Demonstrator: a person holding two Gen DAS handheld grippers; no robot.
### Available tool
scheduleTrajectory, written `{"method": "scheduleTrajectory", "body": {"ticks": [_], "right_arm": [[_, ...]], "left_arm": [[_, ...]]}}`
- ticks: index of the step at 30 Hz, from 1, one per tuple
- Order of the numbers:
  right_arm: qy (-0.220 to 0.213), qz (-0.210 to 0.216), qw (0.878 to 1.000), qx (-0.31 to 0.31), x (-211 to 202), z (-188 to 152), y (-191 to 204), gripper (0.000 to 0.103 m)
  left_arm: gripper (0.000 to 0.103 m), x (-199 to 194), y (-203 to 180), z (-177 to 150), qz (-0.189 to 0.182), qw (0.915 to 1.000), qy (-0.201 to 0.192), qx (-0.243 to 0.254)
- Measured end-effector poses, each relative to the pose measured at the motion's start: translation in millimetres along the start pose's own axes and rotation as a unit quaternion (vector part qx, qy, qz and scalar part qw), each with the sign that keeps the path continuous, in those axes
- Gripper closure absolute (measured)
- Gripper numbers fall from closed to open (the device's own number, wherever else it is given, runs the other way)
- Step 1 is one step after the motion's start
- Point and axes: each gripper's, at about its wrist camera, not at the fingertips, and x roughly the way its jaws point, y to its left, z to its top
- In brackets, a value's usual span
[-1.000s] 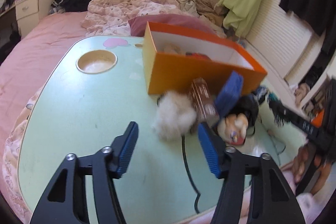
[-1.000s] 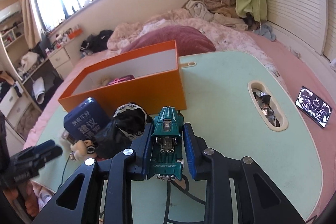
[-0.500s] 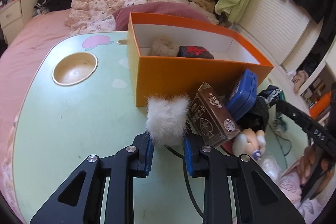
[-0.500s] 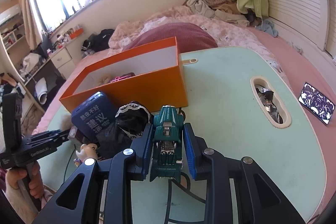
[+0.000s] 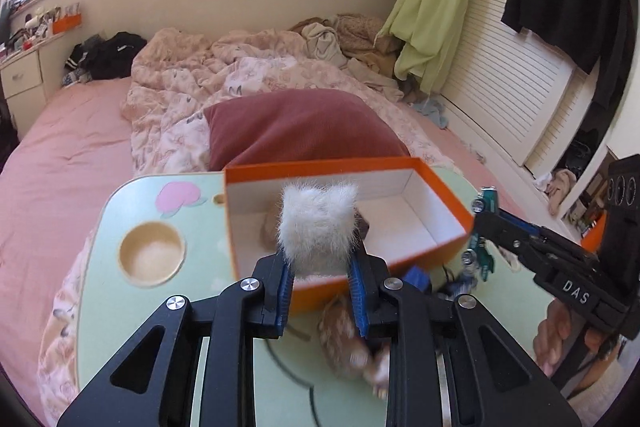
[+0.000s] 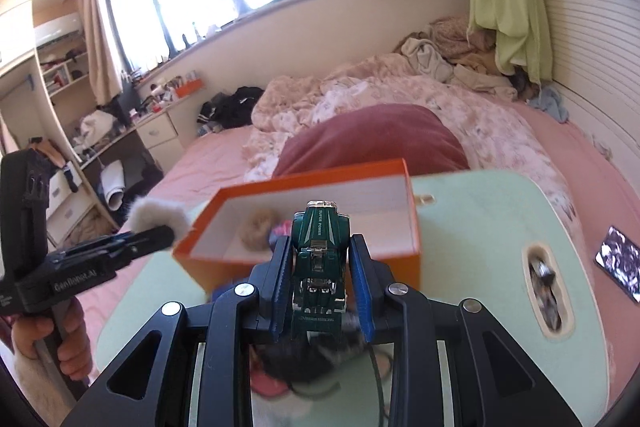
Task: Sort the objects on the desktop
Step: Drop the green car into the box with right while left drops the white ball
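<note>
- On the green table [image 5: 100,291], at 12 o'clock from both your grippers, sits the open orange box [image 5: 436,187]; its white inside holds a tan fluffy ball [image 6: 258,229] and something pink beside it.
- Your left gripper [image 5: 320,291] has its jaws clamped on the white pompom [image 5: 318,227], which is off the table and sits in front of the box's near wall in the left wrist view.
- From the right wrist view, that same pompom [image 6: 158,215] shows at 9 o'clock, just left of the box's left corner.
- Your right gripper [image 6: 320,291] has its jaws clamped on the green toy car [image 6: 319,259], nose pointing away from you toward the box.
- From the left wrist view, the car [image 5: 482,239] shows at 3 o'clock, just past the box's right corner, at the tip of your other gripper.
- Below your left gripper lie 2 blurred things on the table: a brown patterned item [image 5: 344,339] at 6 o'clock and a blue one [image 5: 418,277] by the box's near wall.
- At 3 o'clock in the right wrist view the table has an oval slot [image 6: 546,291] with something shiny in it, and a phone [image 6: 618,269] lies on the pink bed beyond the edge.
- At 9 o'clock in the left wrist view the table has 1 round cup recess [image 5: 152,253].
- Behind the box rests a maroon pillow [image 5: 304,129].
</note>
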Motion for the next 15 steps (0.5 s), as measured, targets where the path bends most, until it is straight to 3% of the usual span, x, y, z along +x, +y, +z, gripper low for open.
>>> {"method": "scheduleTrajectory", "body": {"ticks": [3,5,6,10,12,14,15], "right_arm": [[0.006,-0.003,1.0,0.025,32.0,19.8,-2.5,0.073],[0.012,-0.001,0.999,0.036,47.5,26.1,-4.9,0.057],[0.012,-0.002,0.999,0.043,48.5,26.7,-7.0,0.056],[-0.005,0.019,0.999,0.045,28.6,11.3,-8.8,0.043],[-0.011,0.011,1.0,0.02,12.9,-1.3,-5.8,0.042],[0.0,0.0,1.0,-0.002,1.4,-14.3,-3.7,0.042],[0.012,-0.008,1.0,-0.01,-4.2,-22.0,-3.1,0.042]], "left_arm": [[0.074,30.1,-1.6,12.1,0.002,0.9998,0.018,-0.009],[0.073,45.1,0.0,9.6,0.043,0.9984,0.036,-0.011],[0.073,47.1,1.5,7.4,0.053,0.9978,0.039,-0.011],[0.073,22.6,8.7,-12.7,0.032,0.9992,0.018,-0.014],[0.06,5.2,12.4,-22.7,0.03,0.9994,0.009,-0.018],[0.025,-12.4,13.7,-35.9,0.038,0.999,0.001,-0.022],[0.019,-20.8,14.2,-45.9,0.048,0.9985,0.0,-0.025]]}}
